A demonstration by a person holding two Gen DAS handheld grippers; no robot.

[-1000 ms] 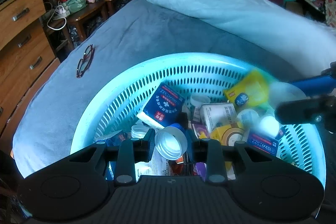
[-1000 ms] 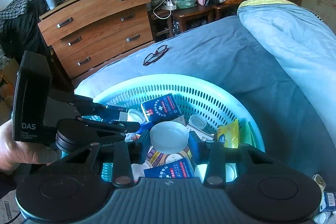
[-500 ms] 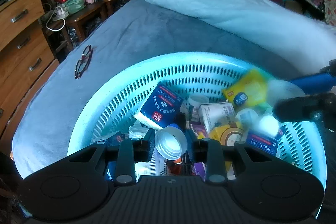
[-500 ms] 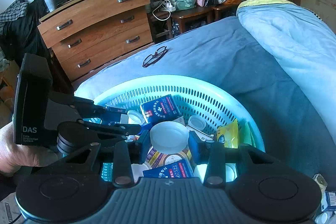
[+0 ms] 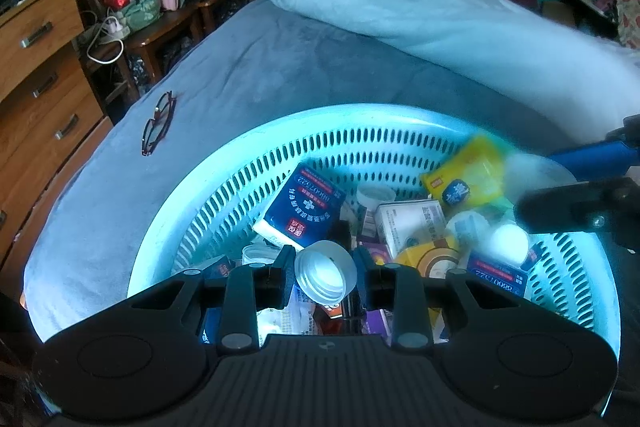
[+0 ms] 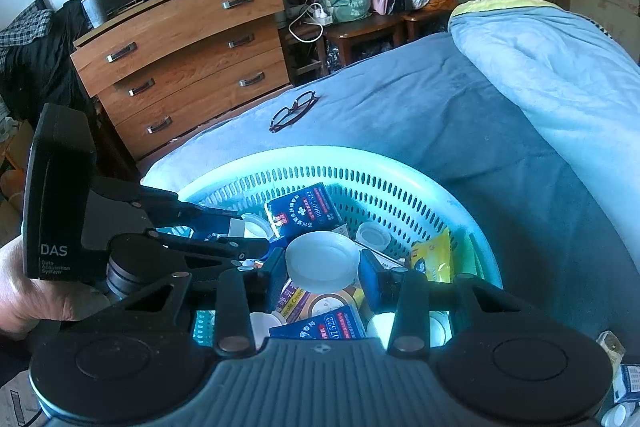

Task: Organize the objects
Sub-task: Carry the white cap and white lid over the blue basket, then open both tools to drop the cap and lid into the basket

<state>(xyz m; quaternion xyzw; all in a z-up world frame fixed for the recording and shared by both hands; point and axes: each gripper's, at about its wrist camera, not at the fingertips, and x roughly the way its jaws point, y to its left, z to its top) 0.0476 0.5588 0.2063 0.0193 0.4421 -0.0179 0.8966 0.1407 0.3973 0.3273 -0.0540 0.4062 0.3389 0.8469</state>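
Nothing moved, cap (image 5: 325,275) opening facing camera

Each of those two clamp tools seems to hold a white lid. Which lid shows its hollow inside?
The white lid in the left gripper: its threaded hollow faces the camera. The right gripper holds its lid smooth side showing.
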